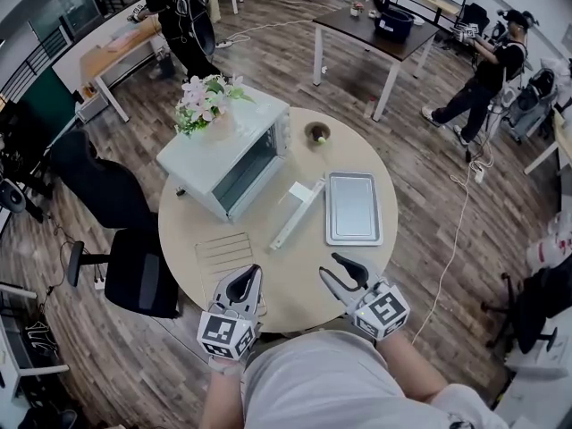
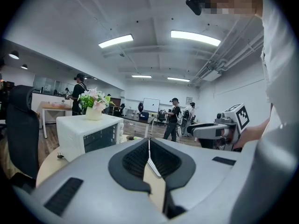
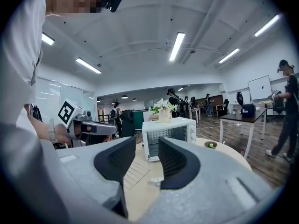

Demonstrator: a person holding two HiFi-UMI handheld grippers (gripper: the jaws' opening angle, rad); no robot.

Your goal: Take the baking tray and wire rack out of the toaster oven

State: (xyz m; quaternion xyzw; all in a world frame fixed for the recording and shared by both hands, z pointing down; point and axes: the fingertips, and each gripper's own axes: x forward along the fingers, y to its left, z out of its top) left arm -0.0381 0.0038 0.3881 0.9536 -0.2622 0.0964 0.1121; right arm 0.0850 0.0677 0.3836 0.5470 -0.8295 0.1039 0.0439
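Observation:
The white toaster oven [image 1: 231,157] stands at the back left of the round table [image 1: 295,284], with its door [image 1: 299,211] hanging open towards me. The metal baking tray [image 1: 354,208] lies flat on the table to the right of the door. In front of the oven lies the wire rack [image 1: 223,251], also flat on the table. My left gripper [image 1: 248,284] hovers just near of the rack, shut and empty; its pads meet at the tips [image 2: 149,143]. At the near table edge my right gripper [image 1: 344,271] is open with nothing between its jaws [image 3: 147,148], and it faces the oven [image 3: 168,134] and rack [image 3: 135,169].
A vase of flowers [image 1: 204,101] sits on top of the oven. A small bowl [image 1: 317,132] holding something green is at the table's far side. Black office chairs [image 1: 134,271] stand to the left. People and other tables [image 1: 371,29] are further off in the room.

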